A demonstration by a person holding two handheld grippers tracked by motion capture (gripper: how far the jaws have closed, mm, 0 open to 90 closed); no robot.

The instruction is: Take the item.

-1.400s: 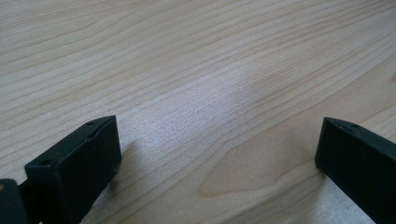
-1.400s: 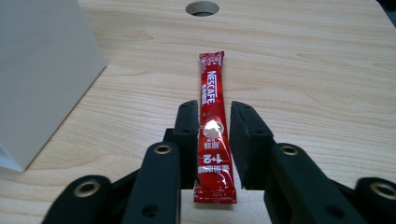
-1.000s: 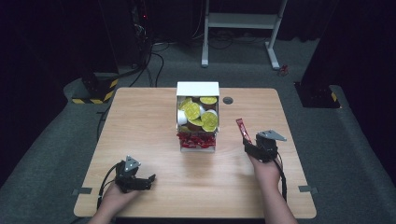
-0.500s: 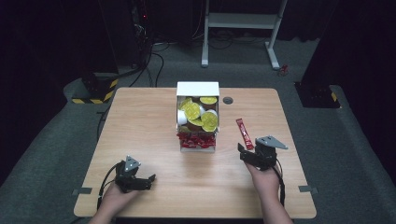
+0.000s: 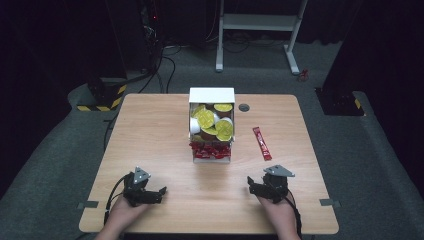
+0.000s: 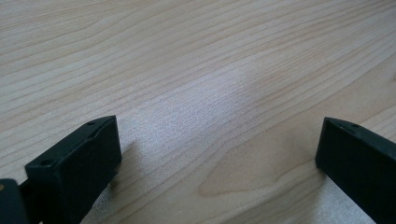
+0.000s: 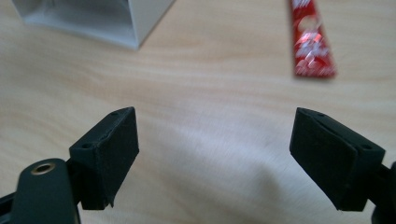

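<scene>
A white box (image 5: 211, 96) stands at the table's middle, with yellow-lidded cups (image 5: 206, 119) in its upper part and red packets (image 5: 210, 150) in its lower front. A red sachet (image 5: 261, 143) lies flat on the wood to the box's right. In the right gripper view the sachet (image 7: 312, 39) lies ahead, beyond the right jaw, and the box corner (image 7: 93, 18) is at the top left. My right gripper (image 5: 251, 185) rests near the front edge, open and holding nothing (image 7: 215, 140). At the front left my left gripper (image 5: 161, 191) is open over bare wood (image 6: 219, 144).
A small round grommet (image 5: 244, 107) sits in the table top behind the box's right corner. Beyond the table's far edge stands a white metal frame (image 5: 260, 22), with cables on the floor to its left. The table (image 5: 150, 130) has bare wood around both grippers.
My right gripper has drawn back from beside the red sachet toward the near edge. The sachet stays lying on the table. The left gripper has not moved.
</scene>
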